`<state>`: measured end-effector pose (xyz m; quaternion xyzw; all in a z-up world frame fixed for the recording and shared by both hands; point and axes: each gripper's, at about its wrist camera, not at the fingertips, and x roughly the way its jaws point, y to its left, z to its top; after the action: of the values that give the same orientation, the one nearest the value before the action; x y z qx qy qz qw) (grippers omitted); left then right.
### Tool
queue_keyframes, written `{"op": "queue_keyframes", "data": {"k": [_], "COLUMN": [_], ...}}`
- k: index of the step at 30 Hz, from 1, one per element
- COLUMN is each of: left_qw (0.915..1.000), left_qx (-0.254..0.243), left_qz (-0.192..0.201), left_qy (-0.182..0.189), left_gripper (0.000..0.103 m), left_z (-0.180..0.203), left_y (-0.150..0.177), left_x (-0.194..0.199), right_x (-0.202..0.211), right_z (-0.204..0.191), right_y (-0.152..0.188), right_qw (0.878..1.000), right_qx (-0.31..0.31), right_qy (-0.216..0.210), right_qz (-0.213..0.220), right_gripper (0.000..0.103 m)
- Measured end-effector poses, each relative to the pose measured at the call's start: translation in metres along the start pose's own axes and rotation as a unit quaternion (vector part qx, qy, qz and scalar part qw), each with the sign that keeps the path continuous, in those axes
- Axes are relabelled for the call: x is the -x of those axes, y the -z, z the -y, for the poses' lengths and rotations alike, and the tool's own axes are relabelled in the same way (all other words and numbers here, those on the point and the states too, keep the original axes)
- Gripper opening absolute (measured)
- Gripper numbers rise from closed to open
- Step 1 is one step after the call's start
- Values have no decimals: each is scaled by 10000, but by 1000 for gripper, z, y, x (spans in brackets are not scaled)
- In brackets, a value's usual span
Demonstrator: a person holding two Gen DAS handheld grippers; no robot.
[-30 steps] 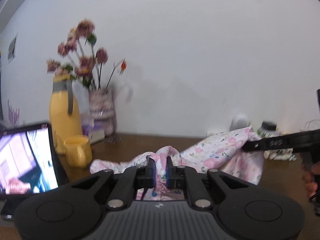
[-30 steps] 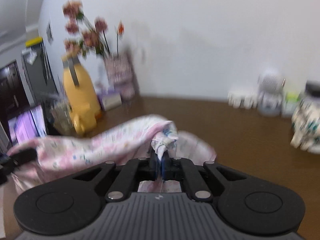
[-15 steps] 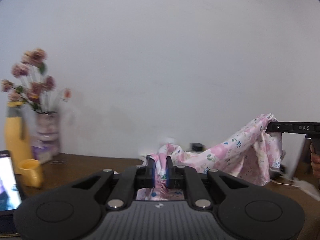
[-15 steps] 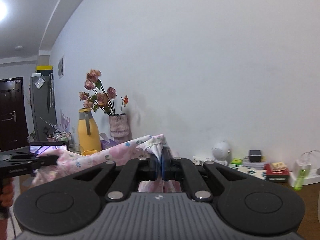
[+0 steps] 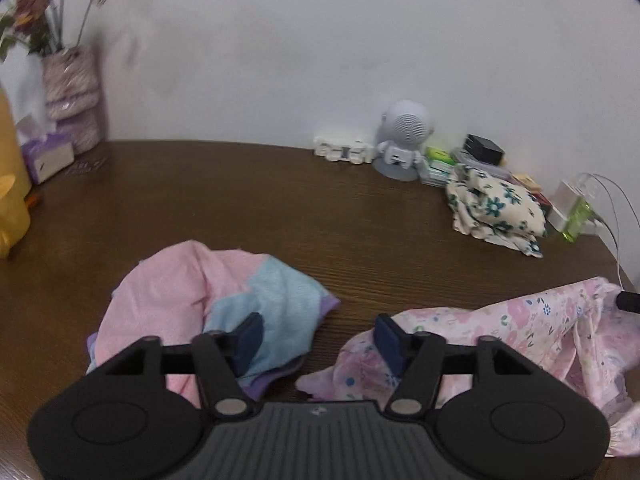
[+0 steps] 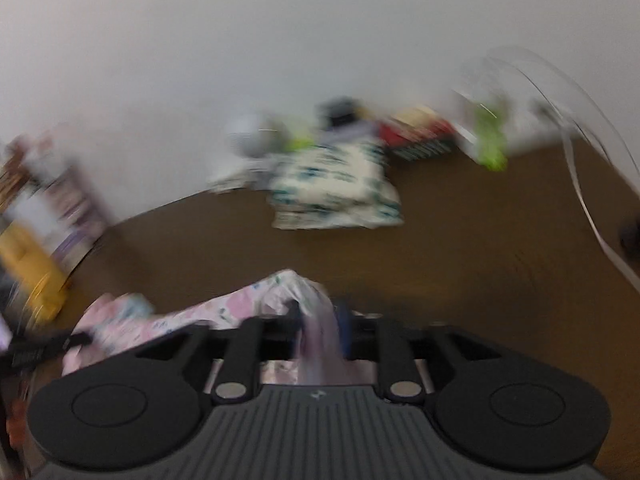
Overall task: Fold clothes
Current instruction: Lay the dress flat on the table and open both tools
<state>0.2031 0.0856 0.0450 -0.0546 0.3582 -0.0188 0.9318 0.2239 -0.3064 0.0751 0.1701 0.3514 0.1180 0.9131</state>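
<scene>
Brown table [image 5: 360, 216]: left gripper [image 5: 318, 340] gapes wide, right gripper [image 6: 318, 332] pinches floral garment [image 5: 520, 332]

A dark brown wooden table [image 5: 320, 208] carries a crumpled pink-and-blue garment [image 5: 224, 300] near left, a pink floral garment [image 5: 500, 332] near right, a folded cream floral cloth [image 5: 494, 204] far right, and a small white robot figure [image 5: 402, 140] at the far edge
</scene>
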Motion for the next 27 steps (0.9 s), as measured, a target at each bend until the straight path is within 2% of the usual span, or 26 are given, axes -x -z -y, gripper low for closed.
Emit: {"op": "queue_keyframes", "data": {"k": [1, 5, 8, 11, 16, 21, 23, 24, 25, 26, 27], "left_qw": [10000, 9990, 9961, 9905, 9835, 9785, 9763, 9753, 9762, 9773, 9801], "left_qx": [20, -68, -428, -899, -1642, -2032, -2121, -2158, -2130, -2095, -1986], "left_qz": [73, 421, 639, 778, 444, 333, 322, 312, 257, 193, 50], "left_qy": [29, 157, 440, 695, 617, -86, -275, -356, -301, -235, -61], "left_gripper": [74, 79, 85, 91, 93, 92, 90, 83, 57, 39, 13], "left_z": [-8, -27, -19, -1, 48, 77, 80, 80, 78, 75, 68], "left_y": [2, 12, 27, 45, 73, 87, 88, 88, 87, 86, 84], "left_x": [3, 30, 59, 86, 79, 43, 31, 26, 23, 20, 20], "right_x": [-4, 15, 40, 60, 49, 3, -12, -18, -25, -31, -36], "right_z": [10, 27, 19, -3, -65, -119, -131, -136, -140, -144, -146], "right_y": [4, 15, 31, 49, 80, 105, 111, 112, 114, 115, 113], "right_qw": [9999, 9995, 9957, 9856, 9483, 8976, 8815, 8748, 8678, 8628, 8611], "right_qx": [-156, 146, 845, 1631, 3125, 4376, 4678, 4794, 4909, 4983, 4992], "right_qy": [7, -42, -199, -326, -553, -490, -527, -555, -584, -603, -627], "right_qz": [60, 290, 321, 312, 76, -231, -364, -431, -498, -593, -733], "right_gripper": [53, 54, 58, 58, 58, 58, 58, 58, 55, 47, 35]}}
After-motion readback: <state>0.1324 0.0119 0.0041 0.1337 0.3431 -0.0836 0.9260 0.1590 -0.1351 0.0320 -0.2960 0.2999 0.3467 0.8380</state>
